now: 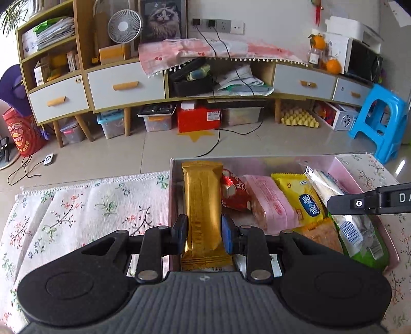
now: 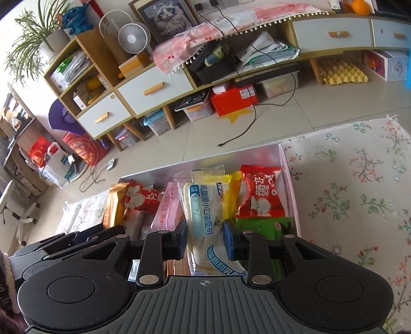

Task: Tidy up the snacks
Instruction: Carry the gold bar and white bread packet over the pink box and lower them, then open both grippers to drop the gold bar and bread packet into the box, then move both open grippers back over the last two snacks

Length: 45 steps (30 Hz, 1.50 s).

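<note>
Chinese print w/ a blue band on clear bread pack (image 2: 205,218), pinched by right gripper (image 2: 205,237) over pink box (image 2: 290,179); red candy bags (image 2: 259,195) alongside. Left gripper (image 1: 204,235) clamped on unlabelled gold bar (image 1: 203,205), angled down at box's left end. "D" on arm at right edge.

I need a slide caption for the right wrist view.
Right gripper holding a white bread packet above the snack box.

A long wooden sideboard (image 1: 179,84) with white drawers stood against the pale wall (image 1: 277,18), above a glossy tiled floor (image 1: 128,156); a blue stool (image 1: 380,120) stood nearby.
</note>
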Available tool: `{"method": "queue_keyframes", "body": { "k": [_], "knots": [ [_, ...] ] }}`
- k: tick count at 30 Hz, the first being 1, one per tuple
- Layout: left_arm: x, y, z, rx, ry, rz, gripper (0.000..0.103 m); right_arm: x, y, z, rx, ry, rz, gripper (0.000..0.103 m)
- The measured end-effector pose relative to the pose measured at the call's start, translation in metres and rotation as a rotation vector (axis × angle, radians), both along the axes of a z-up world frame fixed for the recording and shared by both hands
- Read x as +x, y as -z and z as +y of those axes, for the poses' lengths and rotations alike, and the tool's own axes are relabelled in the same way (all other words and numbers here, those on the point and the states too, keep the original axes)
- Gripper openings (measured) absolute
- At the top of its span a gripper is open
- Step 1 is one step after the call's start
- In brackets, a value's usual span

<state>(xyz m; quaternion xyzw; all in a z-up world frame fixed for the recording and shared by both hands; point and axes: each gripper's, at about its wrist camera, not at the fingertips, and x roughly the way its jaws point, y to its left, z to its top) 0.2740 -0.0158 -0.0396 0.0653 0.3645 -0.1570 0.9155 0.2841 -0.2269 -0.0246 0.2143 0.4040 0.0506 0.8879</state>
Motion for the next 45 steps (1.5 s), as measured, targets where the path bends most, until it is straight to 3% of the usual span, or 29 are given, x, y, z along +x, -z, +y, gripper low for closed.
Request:
{"method": "queue_keyframes", "body": {
  "k": [6,8,9,10,12,14,17,21,28,36,40,45],
  "knots": [
    [-0.001,-0.001,0.002,-0.021,0.002,-0.014,0.032,0.003,0.0,0.001,0.018,-0.003,-0.022,0.032],
    [-0.003,-0.001,0.002,-0.026,0.002,-0.014,0.04,0.002,-0.003,0.002,0.022,-0.015,-0.02,0.038],
    [-0.004,-0.001,0.003,-0.03,0.006,-0.012,0.041,0.002,-0.005,0.002,0.02,-0.016,-0.024,0.046],
    [-0.006,-0.001,0.003,-0.034,0.008,-0.009,0.044,0.0,-0.007,0.002,0.014,-0.015,-0.031,0.053],
    [-0.01,-0.002,0.003,-0.046,0.014,-0.003,0.051,-0.002,-0.011,0.003,0.0,-0.021,-0.041,0.055],
    [-0.014,-0.005,0.003,-0.069,0.025,0.005,0.064,-0.005,-0.016,0.005,-0.015,-0.026,-0.043,0.056],
    [-0.023,-0.007,0.003,-0.077,0.033,-0.005,0.076,-0.011,-0.022,0.009,-0.041,-0.036,-0.046,0.068],
    [-0.033,-0.011,0.006,-0.07,0.037,-0.012,0.079,-0.022,-0.031,0.015,-0.08,-0.054,-0.052,0.073],
    [-0.055,-0.014,0.019,-0.069,0.025,-0.01,0.094,-0.046,-0.038,0.022,-0.127,-0.066,-0.024,0.082],
    [-0.08,-0.008,0.026,-0.012,0.001,0.002,0.102,-0.076,-0.026,0.03,-0.184,-0.087,0.037,0.086],
    [-0.091,0.0,0.033,-0.034,-0.02,0.035,0.102,-0.093,-0.018,0.039,-0.207,-0.139,0.047,0.086],
    [-0.103,0.014,0.033,0.017,0.005,0.031,0.101,-0.11,0.0,0.043,-0.194,-0.163,0.083,0.086]
  ]
}}
